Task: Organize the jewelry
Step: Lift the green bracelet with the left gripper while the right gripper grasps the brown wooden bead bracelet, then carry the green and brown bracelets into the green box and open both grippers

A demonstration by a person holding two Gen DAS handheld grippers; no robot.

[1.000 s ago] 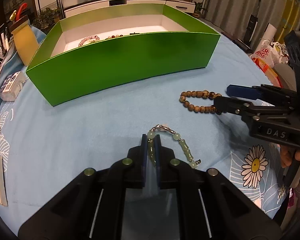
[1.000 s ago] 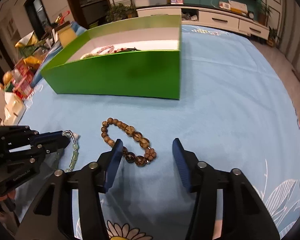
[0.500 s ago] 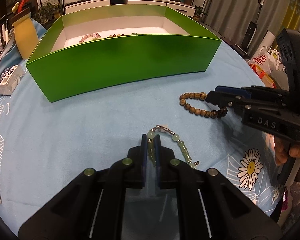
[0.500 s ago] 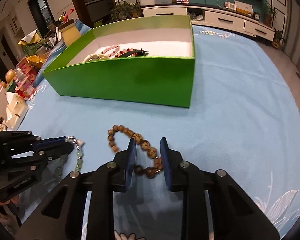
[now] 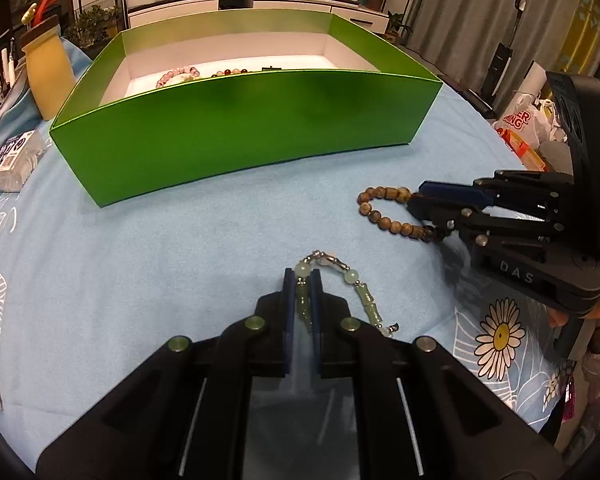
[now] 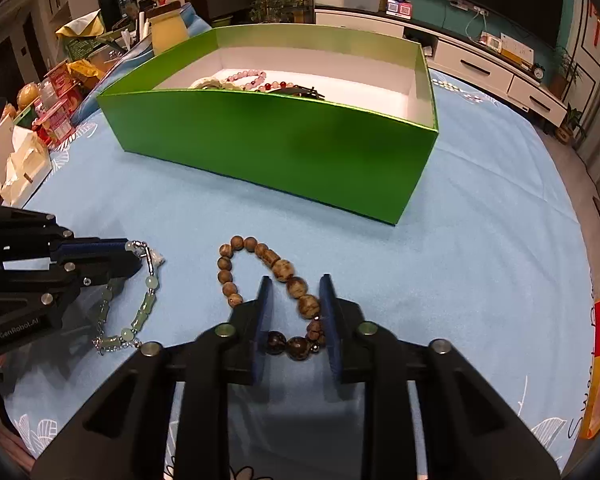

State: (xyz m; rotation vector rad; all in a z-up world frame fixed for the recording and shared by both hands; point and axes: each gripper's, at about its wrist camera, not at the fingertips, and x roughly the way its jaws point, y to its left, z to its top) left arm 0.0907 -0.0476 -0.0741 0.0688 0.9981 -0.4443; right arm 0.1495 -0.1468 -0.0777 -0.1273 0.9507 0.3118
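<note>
Nearest, the left claw [image 5: 302, 280] is clamped on one strand of a pale green jade-bead bracelet with a silver clasp [image 5: 354, 280], on the light blue floral tabletop [image 5: 160, 272]. The right claw [image 6: 296, 296] stands narrow around a brown wooden-bead bracelet [image 6: 260, 250]; the left view hides whether it grips. Beyond, the right view shows more pink and red beads [image 6: 246, 78] inside the green cardboard box [image 6: 284, 148].

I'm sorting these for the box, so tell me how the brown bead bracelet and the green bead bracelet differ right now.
The brown wooden bead bracelet has round, mottled brown beads in a closed loop; the pale green bead bracelet has small round and tube-shaped beads with a silver clasp. The brown beads are chunkier, the green ones slimmer. The right gripper grips the brown one; the left gripper pinches the green one tightly. Both lie outside the green box on the blue tablecloth.
</note>
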